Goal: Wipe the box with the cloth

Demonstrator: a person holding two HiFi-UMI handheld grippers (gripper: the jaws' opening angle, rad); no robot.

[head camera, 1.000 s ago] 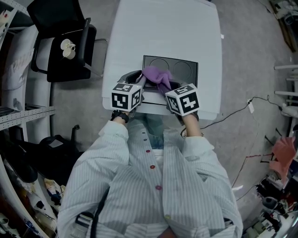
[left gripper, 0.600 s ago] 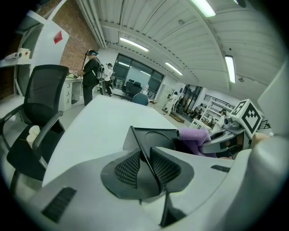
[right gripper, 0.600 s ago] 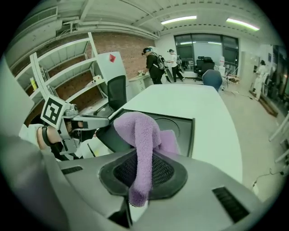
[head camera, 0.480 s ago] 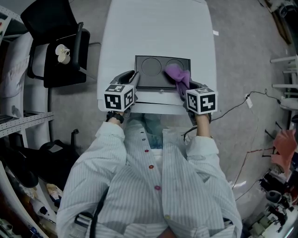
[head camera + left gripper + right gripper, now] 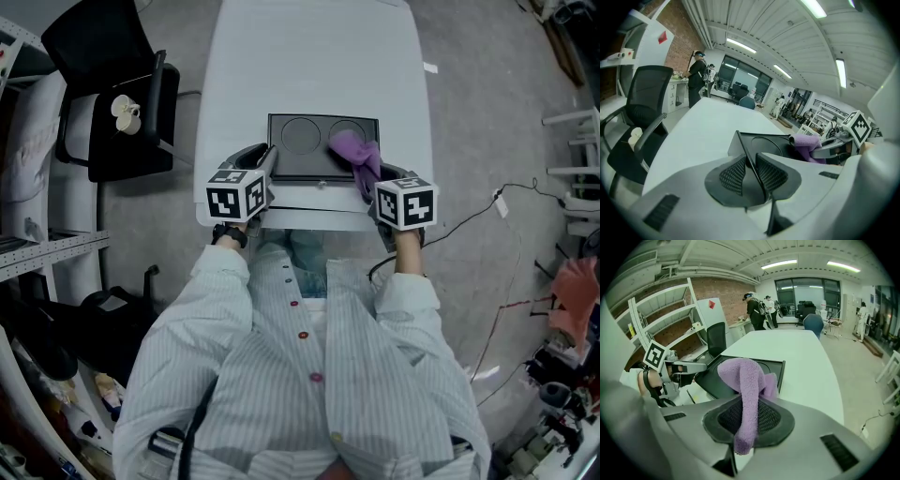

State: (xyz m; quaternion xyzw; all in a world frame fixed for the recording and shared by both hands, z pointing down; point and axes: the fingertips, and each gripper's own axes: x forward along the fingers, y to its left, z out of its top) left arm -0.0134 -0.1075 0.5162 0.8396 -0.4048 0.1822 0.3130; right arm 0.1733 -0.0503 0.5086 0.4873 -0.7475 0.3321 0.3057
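Note:
A flat black box (image 5: pixel 309 141) with two round recesses lies near the front edge of the white table (image 5: pixel 319 56). My left gripper (image 5: pixel 262 161) is shut on the box's left rim; in the left gripper view the thin black wall (image 5: pixel 749 154) runs between the pads of the left gripper (image 5: pixel 751 161). My right gripper (image 5: pixel 367 184) is shut on a purple cloth (image 5: pixel 354 150), which rests on the box's right half. In the right gripper view the cloth (image 5: pixel 745 385) rises out of the right gripper (image 5: pixel 747 416) and droops over the box (image 5: pixel 717 376).
A black office chair (image 5: pixel 112 94) with a small pale object (image 5: pixel 125 111) on its seat stands left of the table. Shelving lines the far left. A cable (image 5: pixel 487 216) crosses the floor on the right. People (image 5: pixel 754 310) stand far behind the table.
The right gripper has carried the purple cloth from the box's middle over to its right half. The left gripper has stayed on the box's left rim.

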